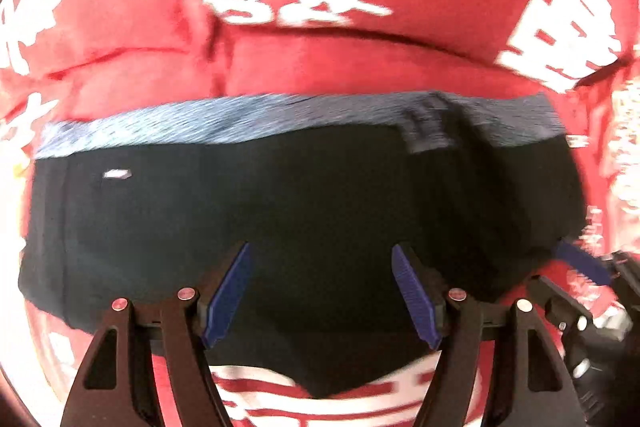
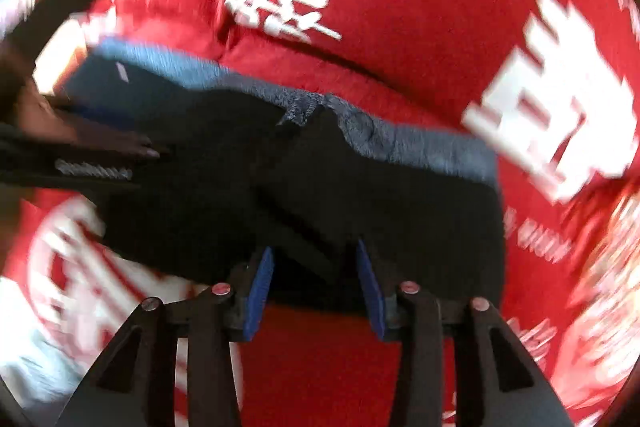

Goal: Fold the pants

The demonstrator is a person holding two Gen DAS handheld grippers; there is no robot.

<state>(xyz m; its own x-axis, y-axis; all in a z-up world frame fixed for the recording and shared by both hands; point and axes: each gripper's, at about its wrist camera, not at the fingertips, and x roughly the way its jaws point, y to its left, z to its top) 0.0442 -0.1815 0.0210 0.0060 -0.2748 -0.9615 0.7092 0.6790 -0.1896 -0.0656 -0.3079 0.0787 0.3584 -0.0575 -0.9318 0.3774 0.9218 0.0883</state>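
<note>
Dark pants lie folded on a red cloth, their blue-grey waistband along the far edge. A small white tag shows at the left. My left gripper hangs open over the middle of the pants, pointing steeply down, with nothing pinched between its blue pads. In the right wrist view the pants show a bunched waistband with a knot. My right gripper stands open over their near edge, and its pads do not press on the fabric.
The red cloth with large white characters covers the whole surface and is creased beyond the waistband. The other gripper shows at the right edge of the left wrist view. A hand with the other gripper's dark frame reaches in from the left.
</note>
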